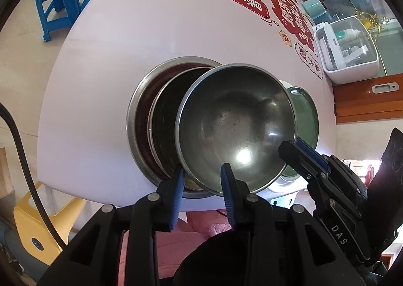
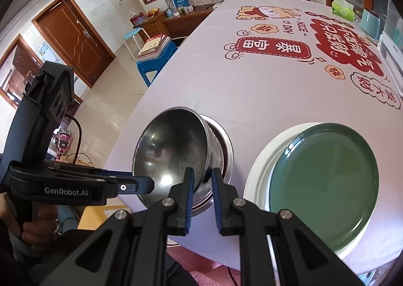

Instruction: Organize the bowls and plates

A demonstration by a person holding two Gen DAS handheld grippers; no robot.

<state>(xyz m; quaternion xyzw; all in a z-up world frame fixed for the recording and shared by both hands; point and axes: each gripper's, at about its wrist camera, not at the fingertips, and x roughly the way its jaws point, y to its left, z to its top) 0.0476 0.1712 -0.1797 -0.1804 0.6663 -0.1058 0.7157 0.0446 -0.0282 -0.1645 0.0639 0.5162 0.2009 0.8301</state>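
Steel bowl (image 1: pixel 234 127) tilted over nested bowls (image 1: pixel 156 119); left gripper (image 1: pixel 201 180) jaws straddle near rim, slack; right gripper (image 2: pixel 202 180) pinches opposite rim.

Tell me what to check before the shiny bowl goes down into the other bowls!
1. Top bowl sits flat in the bowl stack: not ok. It is tilted, with one side down in the stack.
2. Right gripper holds the top bowl's rim: ok, it looks clamped.
3. Left gripper grips the rim too: not ok. The rim is between its pads, but a gap shows.
4. Green plate is out of the way: ok. It lies on the white plate, beside the stack and apart from it.
5. Something is hidden under the tilted bowl: cannot tell.
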